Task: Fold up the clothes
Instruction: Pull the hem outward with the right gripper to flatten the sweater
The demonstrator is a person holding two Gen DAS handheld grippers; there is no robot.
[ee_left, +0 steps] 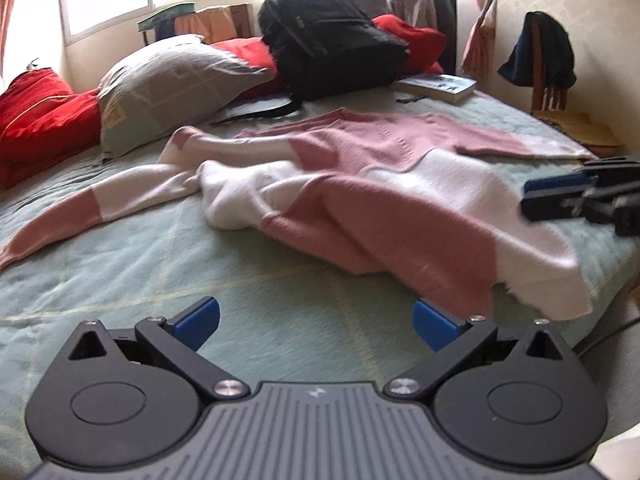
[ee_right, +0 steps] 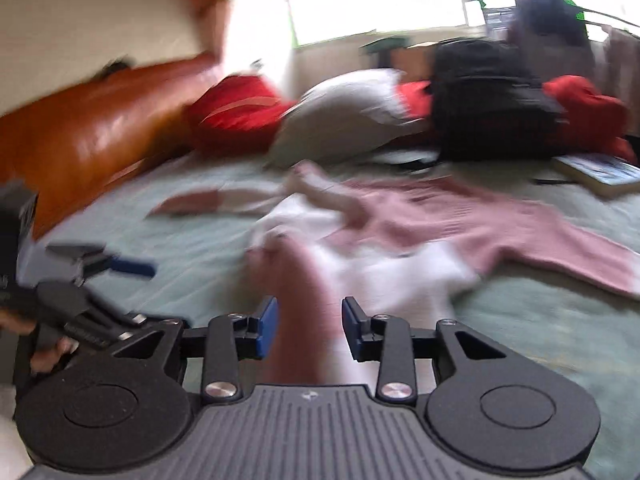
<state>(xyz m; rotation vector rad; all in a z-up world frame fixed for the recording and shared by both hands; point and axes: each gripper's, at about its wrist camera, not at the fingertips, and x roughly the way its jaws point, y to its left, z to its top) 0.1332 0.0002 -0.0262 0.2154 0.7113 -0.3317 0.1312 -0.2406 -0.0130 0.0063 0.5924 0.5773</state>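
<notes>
Right wrist view: sweater (ee_right: 420, 220) fabric between spread jaws, no readable writing.

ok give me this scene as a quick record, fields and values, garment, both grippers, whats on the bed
garment: pink and white sweater, spread rumpled on the bed, unfolded
left gripper: jaws wide open, empty, over bare sheet near the sweater's hem
right gripper: jaws apart, sweater fabric lying between them, not clamped
far side of bed: grey pillow, black backpack, book
image quality: right wrist view blurred

sweater (ee_left: 360, 184) — 1 | backpack (ee_left: 332, 40) — 1 | book (ee_left: 440, 86) — 1 | tongs (ee_left: 316, 326) — 2
</notes>
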